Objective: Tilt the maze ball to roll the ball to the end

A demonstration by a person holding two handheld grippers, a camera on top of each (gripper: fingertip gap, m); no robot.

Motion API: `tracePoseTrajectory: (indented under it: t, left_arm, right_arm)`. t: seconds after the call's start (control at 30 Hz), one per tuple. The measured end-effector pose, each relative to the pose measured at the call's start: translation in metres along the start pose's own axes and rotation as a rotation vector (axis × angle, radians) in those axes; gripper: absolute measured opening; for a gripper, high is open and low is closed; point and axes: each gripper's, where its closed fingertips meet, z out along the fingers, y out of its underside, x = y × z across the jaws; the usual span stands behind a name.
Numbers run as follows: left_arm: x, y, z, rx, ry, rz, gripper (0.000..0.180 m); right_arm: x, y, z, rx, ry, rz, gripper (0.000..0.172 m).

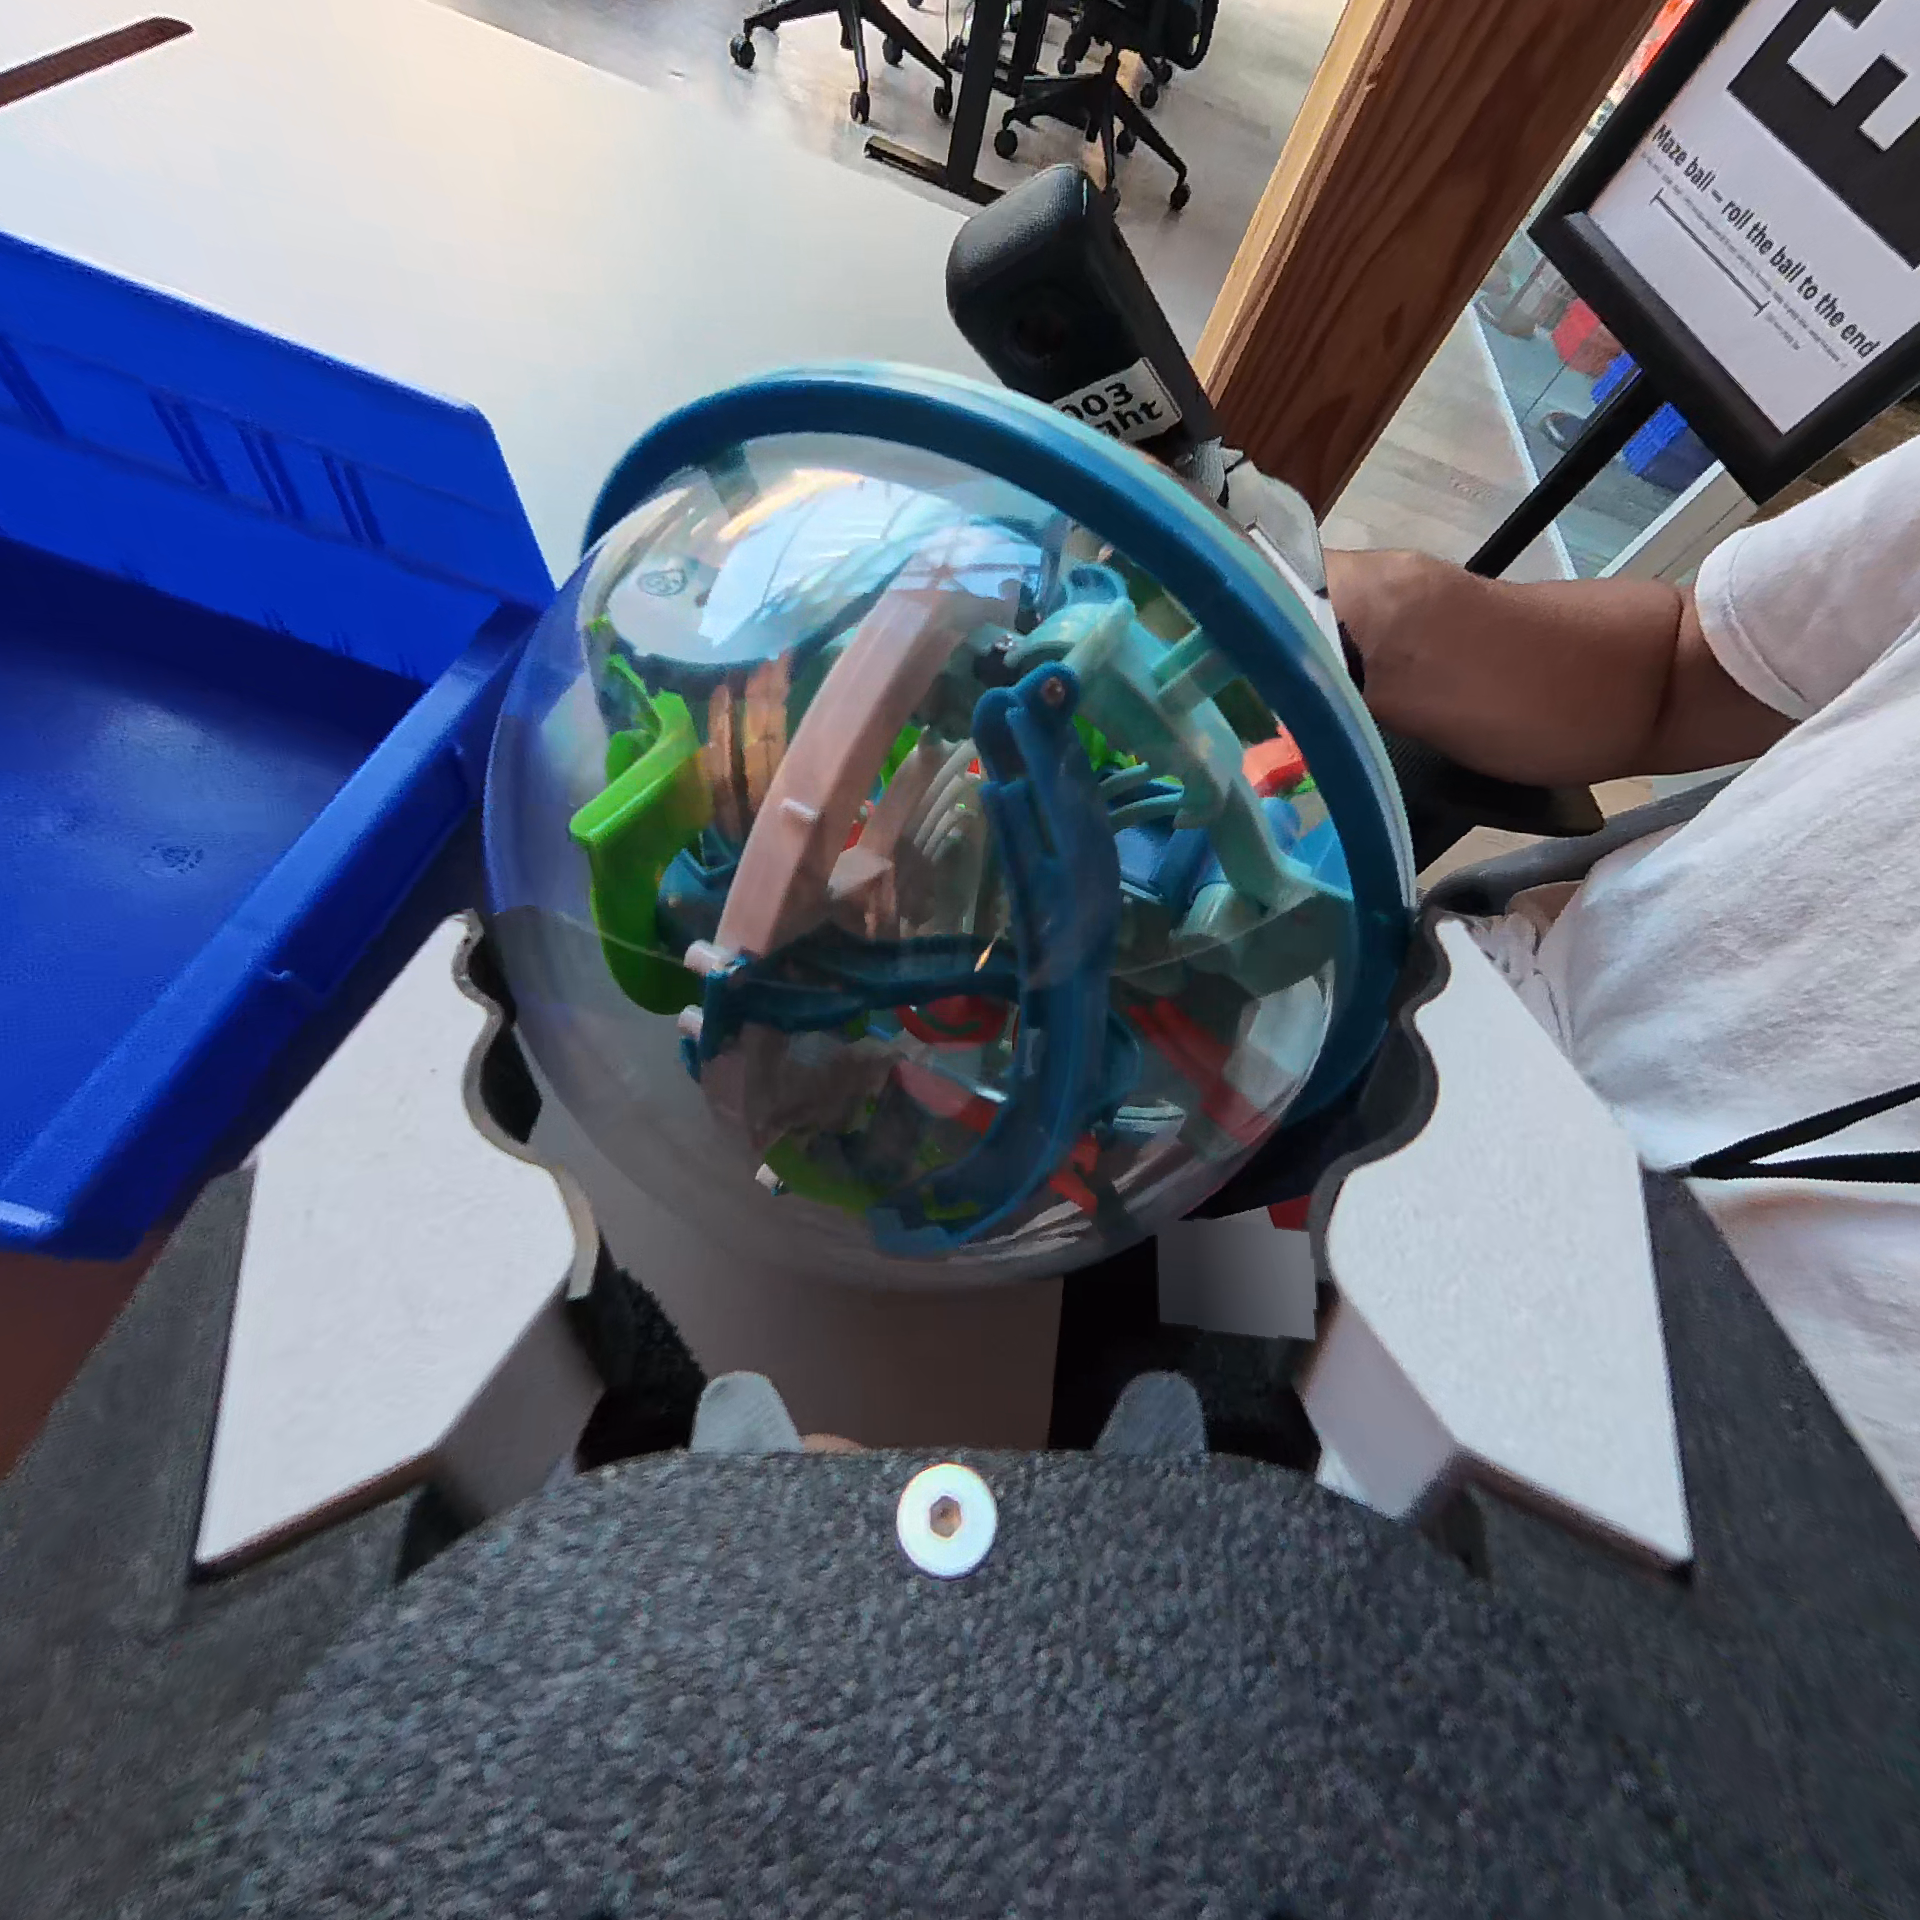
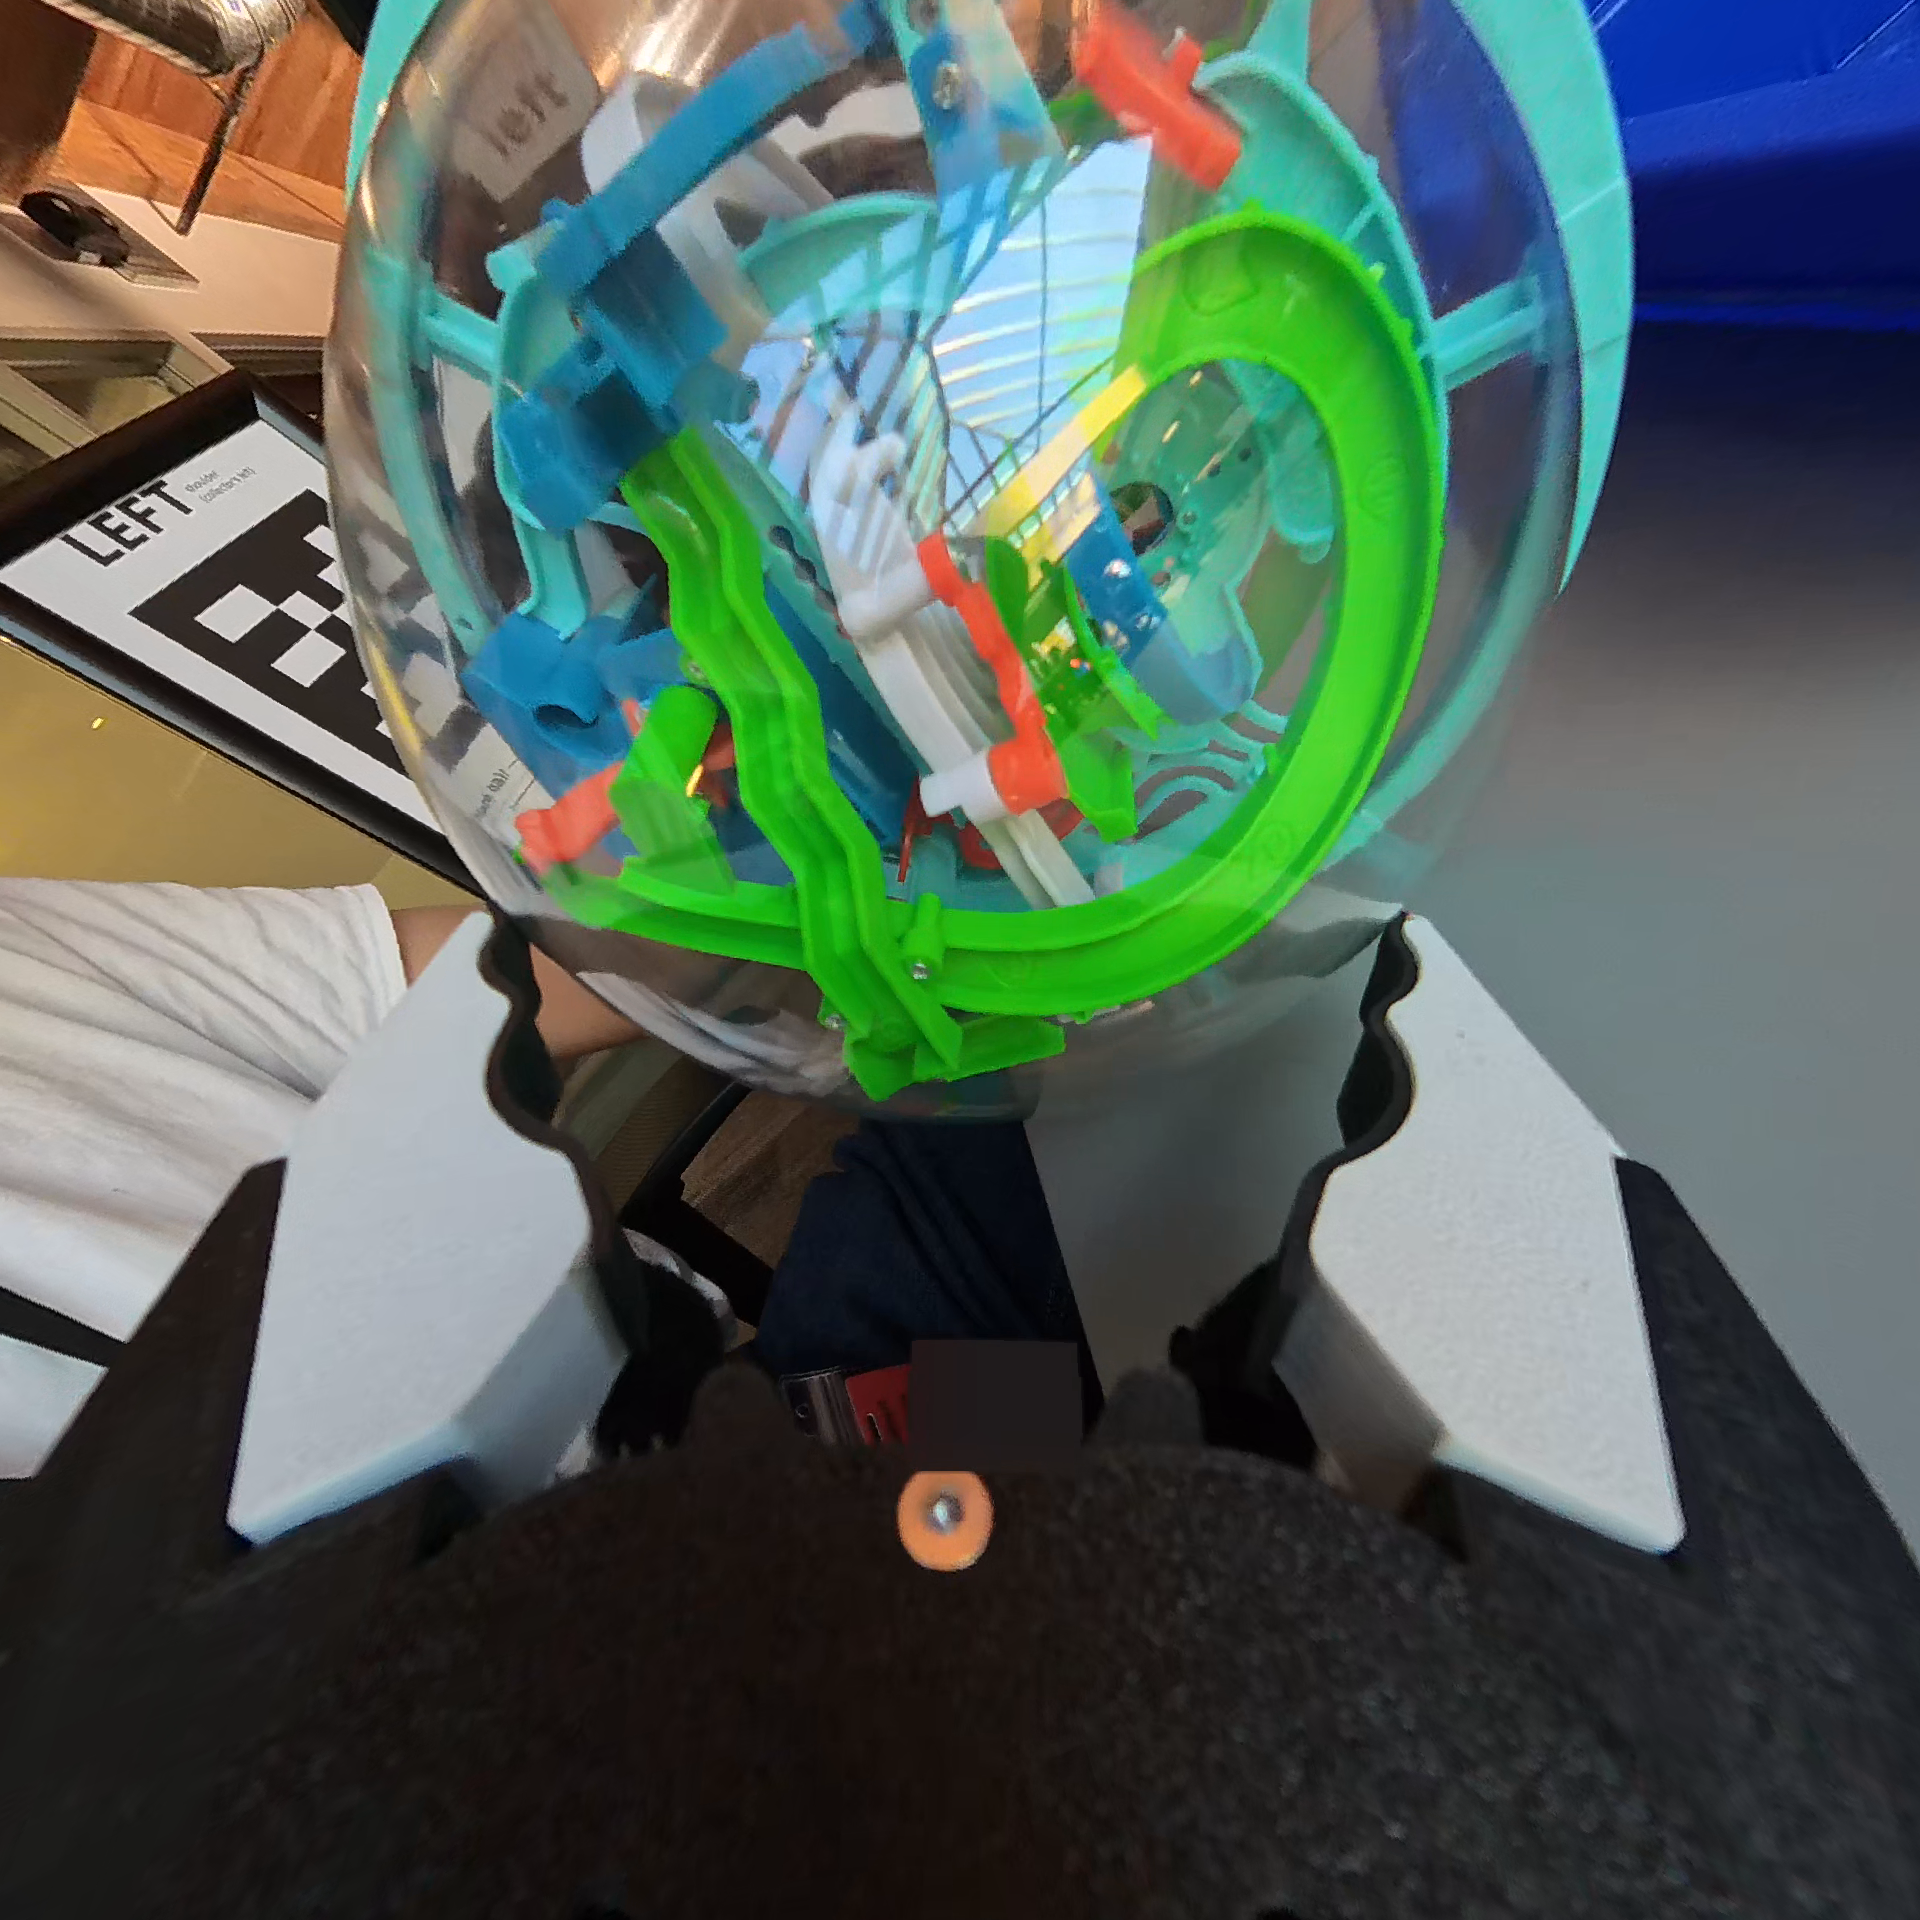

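Evidently both grippers clamp the maze ball [image 1: 935,831] from opposite sides, left gripper [image 1: 951,935] and right gripper [image 2: 945,966] pads spread wide and pressed to its clear shell, holding it aloft beside the blue bin [image 1: 208,727], presumably for free tilting.

both grippers, left gripper [image 1: 951,935] and right gripper [image 2: 945,977], spread wide, facing

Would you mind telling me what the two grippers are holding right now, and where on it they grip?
Both hold the clear maze ball. The left gripper clamps its lower sides, one of its fingers at the blue ring; the right gripper clamps the opposite half.
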Motion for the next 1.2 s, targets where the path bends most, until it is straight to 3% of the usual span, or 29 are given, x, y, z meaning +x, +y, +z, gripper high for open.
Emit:
tracePoseTrajectory:
  t: [0.4, 0.67, 0.83, 1.03, 1.2]
  left_arm:
    - [-0.001, -0.003, 0.0, -0.018, 0.044, 0.039, 0.158]
    - [-0.001, -0.005, 0.003, -0.019, 0.064, 0.049, 0.158]
    - [0.0, -0.007, 0.003, -0.004, 0.081, 0.064, 0.158]
    - [0.0, -0.003, -0.007, 0.054, 0.059, 0.018, 0.156]
    - [0.01, 0.018, -0.019, 0.145, 0.033, -0.095, 0.159]
  right_arm:
    - [-0.002, -0.002, -0.008, 0.004, -0.02, 0.013, 0.152]
    - [0.002, -0.047, -0.035, 0.146, 0.046, -0.038, 0.15]
    - [-0.007, -0.054, -0.026, 0.11, 0.044, -0.1, 0.148]
    - [-0.002, -0.049, -0.017, 0.098, 0.105, -0.099, 0.147]
    - [-0.003, -0.048, -0.015, 0.097, 0.121, -0.081, 0.147]
